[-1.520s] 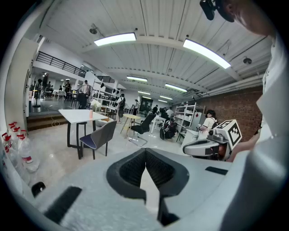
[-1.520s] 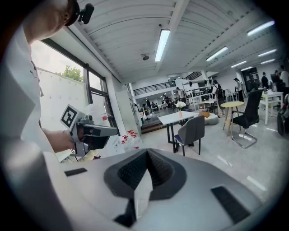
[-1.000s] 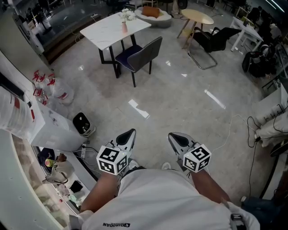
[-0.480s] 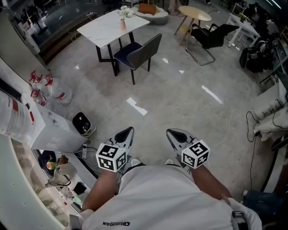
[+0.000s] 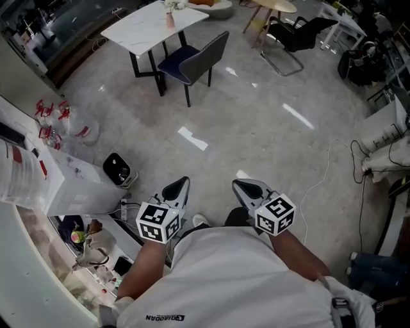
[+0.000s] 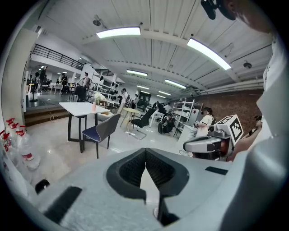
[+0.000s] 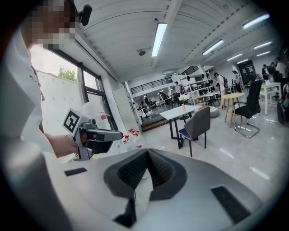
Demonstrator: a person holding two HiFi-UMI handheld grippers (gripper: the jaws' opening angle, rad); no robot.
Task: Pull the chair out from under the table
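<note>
a: what's nearest?

b: two grippers, the left gripper [image 5: 183, 182] and the right gripper [image 5: 237, 184]. both are pinched shut on nothing and carried low at the waist, i'd say because nothing's in reach.

a: and the chair?

b: one grey chair [image 5: 194, 59], well away across the floor [image 5: 256, 122], its seat partly under the one white table [image 5: 144, 29]. not pulled out yet.

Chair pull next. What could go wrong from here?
1. The left gripper and right gripper are both shut and far from the chair; they must open before taking its back.
2. The chair sits close to the legs of the table; a skewed pull could jolt it and tip the vase.
</note>
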